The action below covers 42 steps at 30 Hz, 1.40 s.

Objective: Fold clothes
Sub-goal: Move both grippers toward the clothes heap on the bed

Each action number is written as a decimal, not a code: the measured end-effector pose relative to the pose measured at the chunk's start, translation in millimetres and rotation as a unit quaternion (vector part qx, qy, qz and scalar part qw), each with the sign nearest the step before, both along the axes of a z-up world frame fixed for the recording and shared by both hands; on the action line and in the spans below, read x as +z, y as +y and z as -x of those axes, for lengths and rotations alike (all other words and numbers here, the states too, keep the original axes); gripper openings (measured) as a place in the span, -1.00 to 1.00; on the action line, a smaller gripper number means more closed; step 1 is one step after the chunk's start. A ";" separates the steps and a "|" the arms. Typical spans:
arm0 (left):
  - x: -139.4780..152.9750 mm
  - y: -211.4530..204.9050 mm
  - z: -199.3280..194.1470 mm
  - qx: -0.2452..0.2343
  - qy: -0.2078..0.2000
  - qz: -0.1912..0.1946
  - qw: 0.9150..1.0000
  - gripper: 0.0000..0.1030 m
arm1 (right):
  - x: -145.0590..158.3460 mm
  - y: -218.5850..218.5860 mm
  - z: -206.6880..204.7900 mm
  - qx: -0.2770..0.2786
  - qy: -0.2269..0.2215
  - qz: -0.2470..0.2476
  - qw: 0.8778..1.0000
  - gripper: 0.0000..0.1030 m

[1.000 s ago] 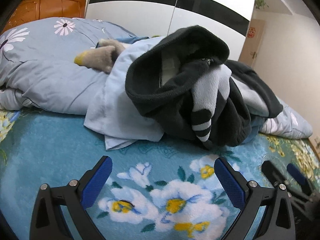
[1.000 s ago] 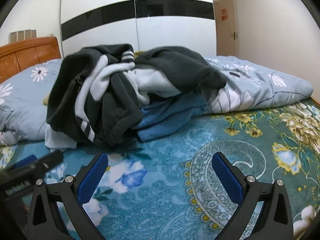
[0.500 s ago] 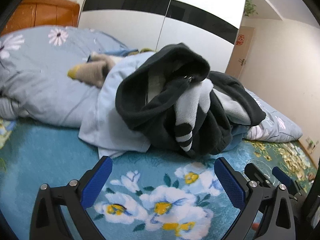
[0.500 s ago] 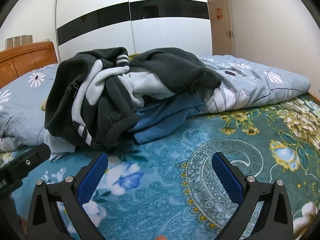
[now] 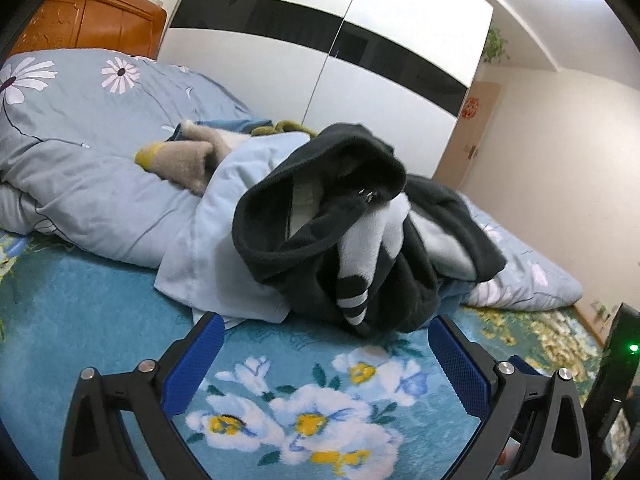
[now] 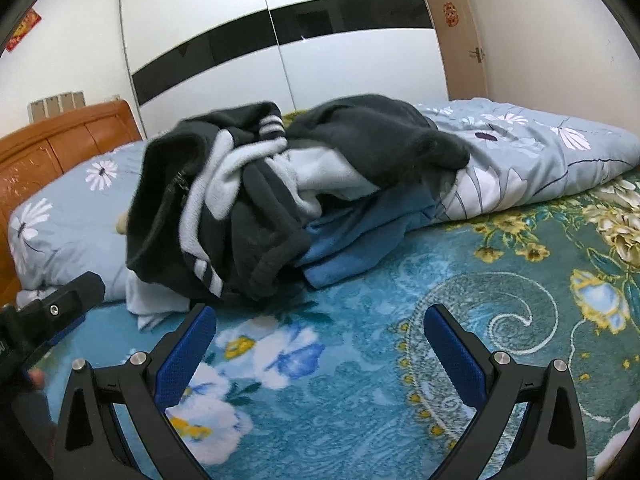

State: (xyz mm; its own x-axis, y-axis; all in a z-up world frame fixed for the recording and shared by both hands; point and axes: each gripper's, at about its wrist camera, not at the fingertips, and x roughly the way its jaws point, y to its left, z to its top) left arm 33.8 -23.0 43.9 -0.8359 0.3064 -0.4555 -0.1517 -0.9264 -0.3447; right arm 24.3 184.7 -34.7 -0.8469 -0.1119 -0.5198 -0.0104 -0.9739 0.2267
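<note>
Both your claws, the left gripper (image 5: 325, 354) and right gripper (image 6: 320, 346), gape wide and empty just short of the dark fleece jacket (image 5: 340, 232). That jacket tops the clothes heap, over a pale blue shirt (image 5: 212, 248) and a blue garment (image 6: 352, 240). Beneath the heap lies the floral blanket (image 6: 360, 360), behind it the folded duvet (image 5: 80, 160).

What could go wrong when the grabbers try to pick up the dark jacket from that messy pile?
1. The dark jacket lies tangled over the pale blue shirt and a blue garment, so pulling it may drag those along.
2. Both the left gripper and right gripper are open and empty; a pinch on bunched fleece might catch several layers.
</note>
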 end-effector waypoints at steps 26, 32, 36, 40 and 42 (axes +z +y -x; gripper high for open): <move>-4.5 1.0 -3.0 0.018 -0.010 0.002 1.000 1.00 | 4.2 -11.0 -8.4 0.003 0.017 -0.026 0.999 1.00; -3.9 -1.2 -4.3 0.028 -0.001 0.001 1.000 1.00 | 2.2 -13.8 -7.4 0.008 0.011 -0.027 1.000 1.00; -7.8 -0.1 -1.9 0.027 -0.007 0.007 1.000 1.00 | 1.7 -12.2 -7.4 0.002 0.009 -0.030 0.999 1.00; -6.4 -6.0 -0.6 0.039 -0.015 0.013 0.999 1.00 | 0.4 -10.8 -6.0 0.002 0.001 -0.024 1.000 1.00; -2.4 -13.8 -1.9 0.061 -0.010 0.029 0.998 1.00 | 4.8 -10.2 -1.0 0.006 -0.004 -0.013 1.000 1.00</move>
